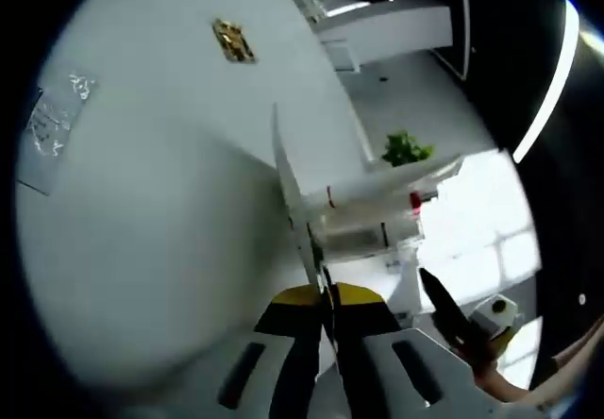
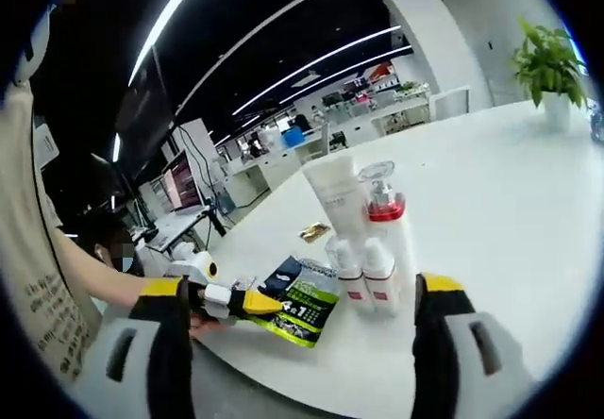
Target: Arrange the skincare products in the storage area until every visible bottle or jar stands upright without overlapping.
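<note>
Right claw [image 2: 307, 343] jaws wide apart, nothing between them, hovering just short of the product cluster. Left claw [image 1: 326, 362] jaws together, pinched on the bottom edge of a thin flat white sheet-like piece [image 1: 300, 221]; what it is I cannot tell.

Progress, judged from the right gripper view: mostly done. Right ahead between the right jaws, two small bottles [image 2: 363, 273] stand upright, side by side and touching, white matte plastic with red label bands. Just behind them a tall pump bottle [image 2: 385, 216], white body, red collar, clear domed cap, upright. Beside it a white tube [image 2: 332, 188], smooth, tapered, standing on its cap end.

Left to do: a glossy foil sachet [image 2: 300, 308], green and dark blue print, lies flat on the bench [image 2: 510, 211], left of the small bottles and touching or nearly touching them; it may need shifting. Other claw's yellow-black tip [image 2: 247, 302] sits at the sachet's near edge.

Further off, a small gold wrapper [image 2: 314, 231] on the smooth white bench, then a potted plant [image 2: 547, 65].
</note>
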The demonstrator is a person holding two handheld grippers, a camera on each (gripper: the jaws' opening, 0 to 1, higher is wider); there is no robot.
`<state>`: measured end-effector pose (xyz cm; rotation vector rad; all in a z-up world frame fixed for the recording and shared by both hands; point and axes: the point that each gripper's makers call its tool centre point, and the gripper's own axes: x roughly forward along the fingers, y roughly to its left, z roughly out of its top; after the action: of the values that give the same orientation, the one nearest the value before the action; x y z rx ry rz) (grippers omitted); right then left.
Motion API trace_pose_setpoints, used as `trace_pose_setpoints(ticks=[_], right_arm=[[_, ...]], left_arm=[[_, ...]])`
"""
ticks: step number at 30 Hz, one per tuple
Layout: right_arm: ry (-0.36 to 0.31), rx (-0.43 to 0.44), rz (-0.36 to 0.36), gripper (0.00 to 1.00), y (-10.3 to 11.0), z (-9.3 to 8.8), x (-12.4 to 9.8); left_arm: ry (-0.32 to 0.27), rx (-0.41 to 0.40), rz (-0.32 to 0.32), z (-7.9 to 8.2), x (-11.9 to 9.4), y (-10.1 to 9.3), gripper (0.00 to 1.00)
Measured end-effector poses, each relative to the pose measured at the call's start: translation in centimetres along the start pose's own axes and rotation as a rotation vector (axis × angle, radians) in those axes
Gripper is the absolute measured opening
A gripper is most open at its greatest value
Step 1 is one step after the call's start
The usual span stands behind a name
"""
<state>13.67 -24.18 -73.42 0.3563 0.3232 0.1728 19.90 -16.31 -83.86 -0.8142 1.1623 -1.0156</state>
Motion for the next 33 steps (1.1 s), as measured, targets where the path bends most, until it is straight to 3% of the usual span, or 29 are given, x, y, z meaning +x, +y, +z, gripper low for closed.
trace_pose_setpoints(ticks=[8, 14, 18, 27, 33], right_arm=[[0.002, 0.011, -0.020, 1.00, -0.5, -0.3, 0.0], [0.024, -0.017, -0.007, 1.00, -0.1, -0.6, 0.2], [0.019, -0.007, -0.013, 1.00, -0.3, -0.5, 0.2], [0.013, 0.004, -0.012, 1.00, -0.4, -0.4, 0.1], [0.010, 0.007, -0.013, 1.00, -0.5, -0.4, 0.1]], left_arm=[[0.004, 0.015, 0.073, 0.0, 0.1, 1.7, 0.00], [0.011, 0.060, 0.103, -0.2, -0.2, 1.8, 0.16], [0.036, 0.128, 0.134, -0.4, -0.4, 1.8, 0.26], [0.077, 0.233, 0.169, -0.5, -0.9, 1.3, 0.39], [0.134, 0.364, 0.209, -0.5, -1.3, 1.7, 0.48]])
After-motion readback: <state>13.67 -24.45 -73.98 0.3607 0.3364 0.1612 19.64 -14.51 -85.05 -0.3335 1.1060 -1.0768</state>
